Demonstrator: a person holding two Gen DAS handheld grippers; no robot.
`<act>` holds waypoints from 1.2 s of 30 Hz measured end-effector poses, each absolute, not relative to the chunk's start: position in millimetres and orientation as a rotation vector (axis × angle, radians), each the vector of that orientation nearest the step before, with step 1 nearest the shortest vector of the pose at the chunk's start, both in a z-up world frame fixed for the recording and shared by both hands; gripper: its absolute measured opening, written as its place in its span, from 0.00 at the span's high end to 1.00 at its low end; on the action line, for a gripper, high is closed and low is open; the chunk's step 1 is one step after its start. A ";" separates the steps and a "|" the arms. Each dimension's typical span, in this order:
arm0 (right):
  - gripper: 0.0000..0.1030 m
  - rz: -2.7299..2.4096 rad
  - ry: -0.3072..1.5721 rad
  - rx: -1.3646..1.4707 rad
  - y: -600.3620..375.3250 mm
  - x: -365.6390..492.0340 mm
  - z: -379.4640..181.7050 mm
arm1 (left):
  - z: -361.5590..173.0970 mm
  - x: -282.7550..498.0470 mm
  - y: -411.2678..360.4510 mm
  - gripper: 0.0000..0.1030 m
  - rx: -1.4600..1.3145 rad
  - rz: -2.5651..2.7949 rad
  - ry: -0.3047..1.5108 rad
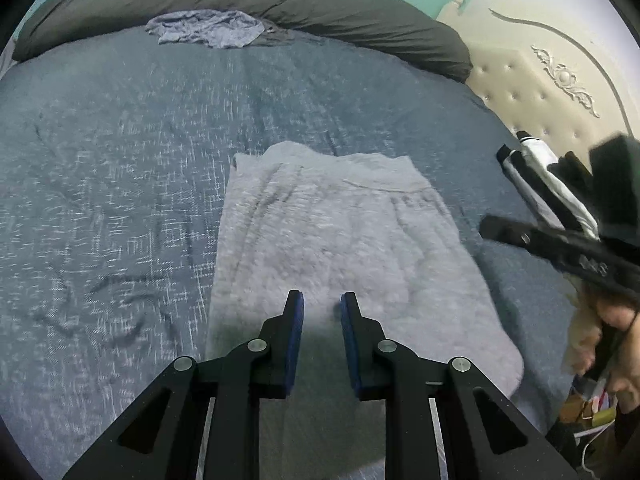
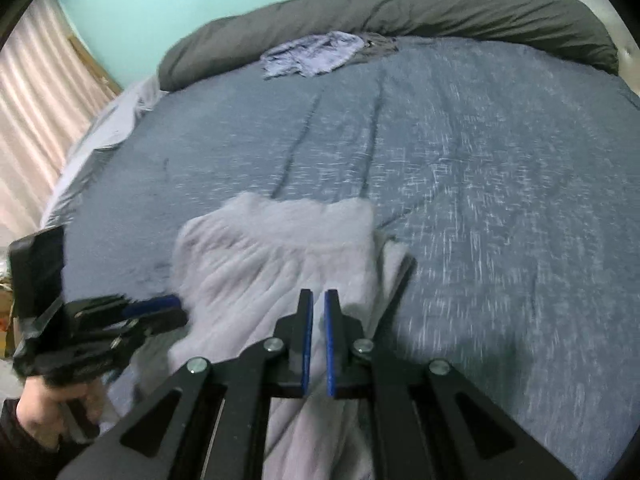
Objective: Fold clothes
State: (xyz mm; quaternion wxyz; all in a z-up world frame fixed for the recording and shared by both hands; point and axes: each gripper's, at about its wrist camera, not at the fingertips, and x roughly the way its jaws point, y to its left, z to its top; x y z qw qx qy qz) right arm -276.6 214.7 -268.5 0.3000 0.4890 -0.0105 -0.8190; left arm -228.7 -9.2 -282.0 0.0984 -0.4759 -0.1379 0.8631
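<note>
Left gripper (image 1: 322,300): we see its blue-padded jaws parted with a clear gap, nothing between them, held above the near part of the garment.
Right gripper (image 2: 319,298): we see its jaws nearly together, a narrow slit left between the blue pads; we cannot tell whether fabric is caught in the slit.
Garment (image 1: 340,248): a pale grey fleecy piece lies mostly flat on the bed, its waistband end pointing away from us; in the right wrist view its right edge is lifted and doubled over into a ridge just beside the right gripper.
Hand (image 2: 44,408): we see the person's left hand, in a dark sleeve, wrapped around the left gripper's handle at the lower left of the right wrist view.
Bedspread (image 1: 120,168): blue-grey with a white fleck, lightly creased, lying under the garment.
Second cloth (image 1: 206,28): a crumpled light blue piece lies well apart, at the far edge of the bedspread.
Duvet (image 1: 320,12): a dark grey roll runs along the far side, touching the second cloth.
Headboard (image 1: 540,80): cream, tufted, with carved ornament, at the right.
</note>
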 end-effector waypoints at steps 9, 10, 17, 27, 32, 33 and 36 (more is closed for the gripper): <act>0.97 -2.116 -0.051 1.340 219.2 -224.1 -275.0 | -277.4 -205.1 38.5 0.80 -1.420 2.493 -0.316; 0.97 -2.115 -0.060 1.350 219.8 -221.8 -279.5 | -281.2 -206.1 44.4 0.80 -1.436 2.485 -0.300; 0.97 -2.143 -0.063 1.429 219.3 -218.4 -316.7 | -318.3 -213.2 59.0 0.80 -1.583 2.441 -0.226; 0.97 -2.179 -0.060 1.433 221.5 -226.1 -343.3 | -322.7 -216.5 67.3 0.80 -1.585 2.455 -0.216; 0.97 -2.203 -0.177 1.328 235.6 -218.1 -306.2 | -298.5 -208.6 57.2 0.80 -1.520 2.487 -0.252; 0.97 -2.202 -0.194 1.299 237.9 -214.0 -297.5 | -293.2 -206.3 56.2 0.80 -1.506 2.493 -0.246; 0.97 -2.166 -0.157 1.282 231.1 -200.4 -288.4 | -295.5 -203.4 55.0 0.80 -1.520 2.491 -0.238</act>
